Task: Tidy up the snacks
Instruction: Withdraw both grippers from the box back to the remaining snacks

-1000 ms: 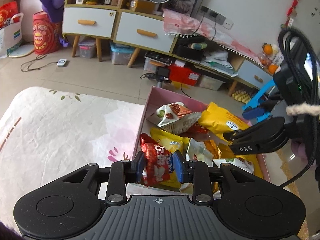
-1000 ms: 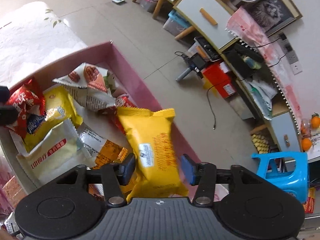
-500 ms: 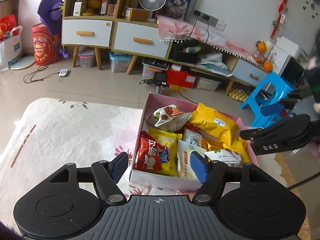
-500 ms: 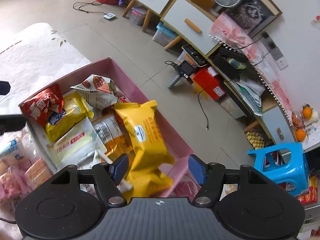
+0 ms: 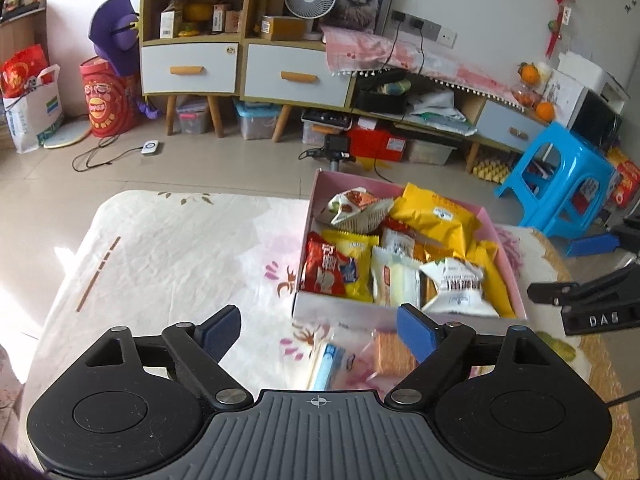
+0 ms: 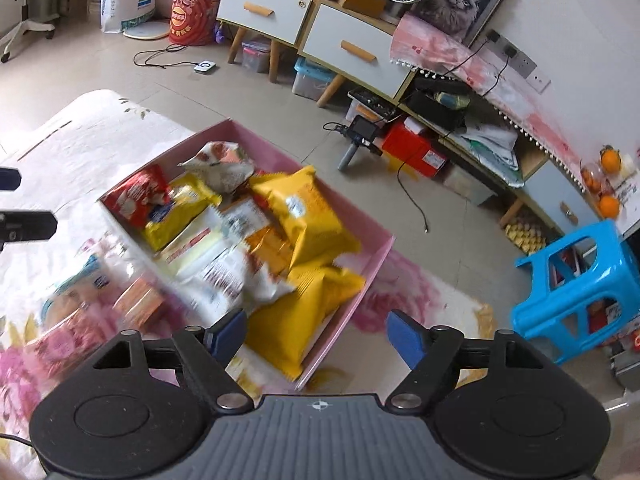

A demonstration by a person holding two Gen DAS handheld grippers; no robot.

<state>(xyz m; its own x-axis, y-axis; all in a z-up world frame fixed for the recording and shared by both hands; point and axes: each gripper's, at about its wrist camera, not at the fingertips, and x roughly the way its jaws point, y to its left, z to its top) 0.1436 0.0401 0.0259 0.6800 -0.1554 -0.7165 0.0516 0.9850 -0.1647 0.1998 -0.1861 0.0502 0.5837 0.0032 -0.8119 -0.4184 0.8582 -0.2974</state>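
Observation:
A pink box (image 5: 400, 310) on the floral tablecloth holds several snack packets: a red packet (image 5: 324, 266) at its near left, yellow packets (image 5: 436, 216), white ones (image 5: 454, 286). The box (image 6: 360, 292) also shows in the right wrist view, with the red packet (image 6: 138, 194) and a big yellow packet (image 6: 308, 216). My left gripper (image 5: 318, 330) is open and empty, above and in front of the box. My right gripper (image 6: 316, 332) is open and empty over the box's near corner. Clear-wrapped snacks (image 5: 360, 356) lie on the cloth before the box.
The table (image 5: 168, 248) has a floral cloth; its far edge drops to a tiled floor. A blue plastic stool (image 5: 560, 188) stands at the right. Cabinets (image 5: 248, 68) and clutter line the far wall. The right gripper's fingers (image 5: 592, 300) show at the left view's right edge.
My left gripper let go of the red packet into the box, opened and pulled back. My right gripper released the yellow packet, opened wider and drew up and back.

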